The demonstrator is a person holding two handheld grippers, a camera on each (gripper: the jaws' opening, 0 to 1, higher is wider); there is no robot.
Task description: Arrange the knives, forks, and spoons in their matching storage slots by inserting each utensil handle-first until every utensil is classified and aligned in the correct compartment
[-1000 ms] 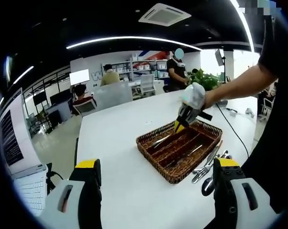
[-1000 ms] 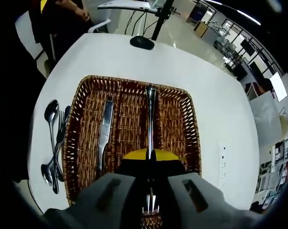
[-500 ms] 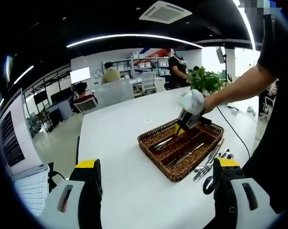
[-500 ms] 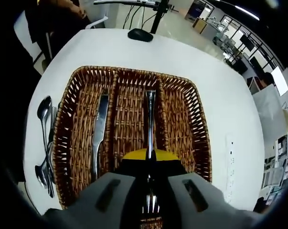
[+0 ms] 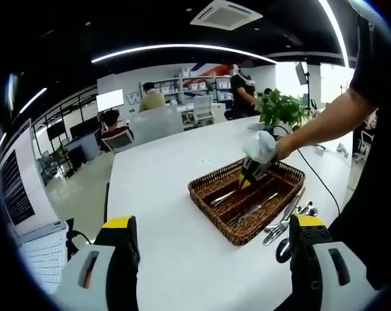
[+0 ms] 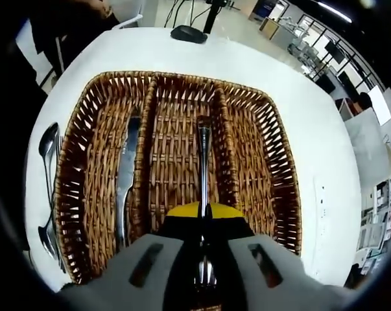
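A brown wicker basket [image 6: 283,188] with three long compartments lies below my right gripper [image 6: 203,212]. That gripper is shut on a fork [image 6: 203,159], whose handle points away along the middle compartment. A knife [image 6: 125,181] lies in the left compartment. Loose spoons and forks [image 6: 46,146] rest on the white table left of the basket. In the left gripper view the basket [image 5: 211,206] sits mid-table, with the right gripper [image 5: 252,173] low over it. My left gripper [image 5: 214,223] hovers open, holding nothing, well short of the basket.
A person's arm [image 5: 325,120] reaches in from the right. A laptop [image 5: 23,214] stands at the left table edge. A potted plant [image 5: 279,109] and a black cable [image 5: 319,178] are beyond the basket. People and chairs are in the office behind.
My right gripper has come down closer to the basket with the fork, whose handle now sits low along the middle compartment. The left gripper has stayed put.
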